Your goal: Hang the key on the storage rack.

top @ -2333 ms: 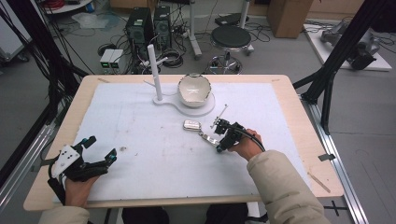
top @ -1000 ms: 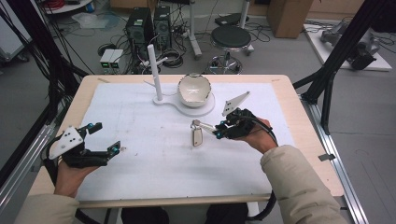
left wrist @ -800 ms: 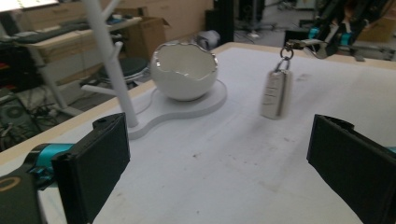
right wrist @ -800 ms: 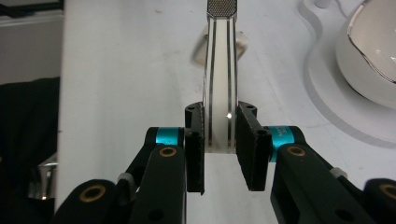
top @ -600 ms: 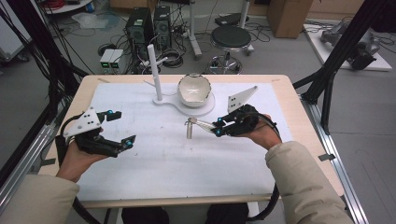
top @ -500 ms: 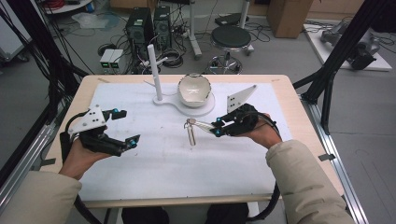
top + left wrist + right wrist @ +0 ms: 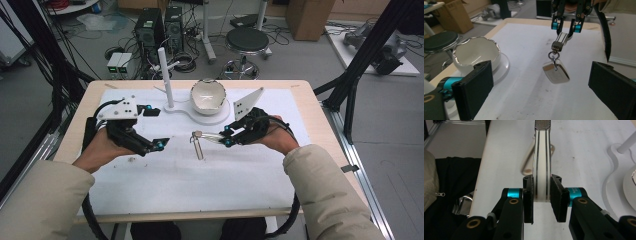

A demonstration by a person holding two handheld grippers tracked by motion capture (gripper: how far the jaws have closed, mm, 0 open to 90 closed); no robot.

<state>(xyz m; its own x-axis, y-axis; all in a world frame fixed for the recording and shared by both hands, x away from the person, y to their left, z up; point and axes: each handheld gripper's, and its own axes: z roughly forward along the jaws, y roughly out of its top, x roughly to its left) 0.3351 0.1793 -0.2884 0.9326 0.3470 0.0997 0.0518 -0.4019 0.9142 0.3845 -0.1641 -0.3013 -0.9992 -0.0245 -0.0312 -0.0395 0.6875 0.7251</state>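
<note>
The right hand-held gripper [image 7: 226, 138] is clamped on the flat strap end of a metal keychain [image 7: 198, 145], its pads pressing both faces of the strap in the right gripper view. The keychain hangs clear of the tabletop [image 7: 300, 100], its square tag [image 7: 556, 72] dangling below a ring in the left gripper view. In the oldest frame it lay flat near the white dish stand; since then it has been lifted, with little further shift over the last half second. The left hand-held gripper [image 7: 157, 127] stands open with nothing between its jaws. It has travelled from the near left corner up and inward, now facing the keychain. A white bowl [image 7: 208, 95] sits unmoved beside the post [image 7: 165, 77].
</note>
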